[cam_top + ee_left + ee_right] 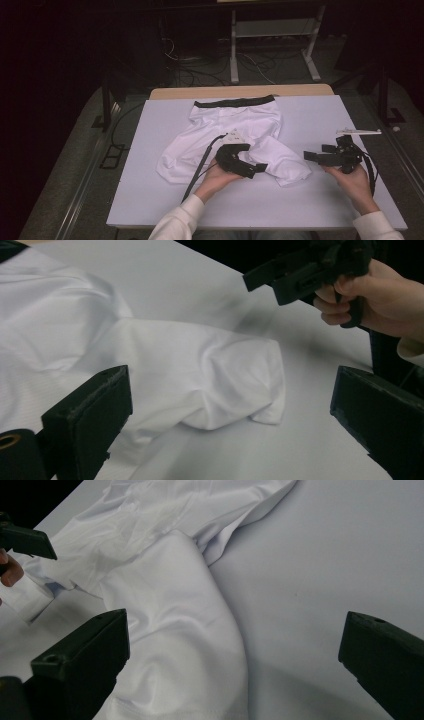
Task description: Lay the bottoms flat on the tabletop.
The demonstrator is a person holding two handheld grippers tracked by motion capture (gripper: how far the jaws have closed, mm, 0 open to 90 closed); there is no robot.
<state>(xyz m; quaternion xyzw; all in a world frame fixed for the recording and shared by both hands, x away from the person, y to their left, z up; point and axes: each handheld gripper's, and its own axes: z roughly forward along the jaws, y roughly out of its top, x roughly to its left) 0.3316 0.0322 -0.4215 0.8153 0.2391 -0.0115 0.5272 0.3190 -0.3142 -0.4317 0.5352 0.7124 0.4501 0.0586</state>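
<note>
**A:** Both grippers are closing in on the white shorts (235,135), which lie spread on the desk (150,200) with the black waistband (235,103) at the far edge and the two legs fanned out toward the person.

**B:** And nothing is held yet. The left gripper (250,169) sits over the near end of the right-hand leg (220,385), its fingers (90,415) wide apart with cloth lying loose between them. The right gripper (320,156) hangs just beside that same leg's hem, fingers (80,660) spread too, one over the fabric and one over bare desk.

**A:** So I'd call this the approach, early on, before any fold or straightening.

**B:** Agreed. That leg is bunched and curled under at its end. The next move, I'd say, calls for each gripper to drop low enough to pinch a single layer at the hem, one at each corner, without scooping the crumple underneath.

**A:** Anything in the way?

**B:** Little. The left gripper's cable (200,167) trails across the other leg and could drag it. A small white tag (235,135) lies on the shorts near the crotch. Beyond the desk there's a metal stand (272,30) and floor cables (200,70), well apart.
</note>
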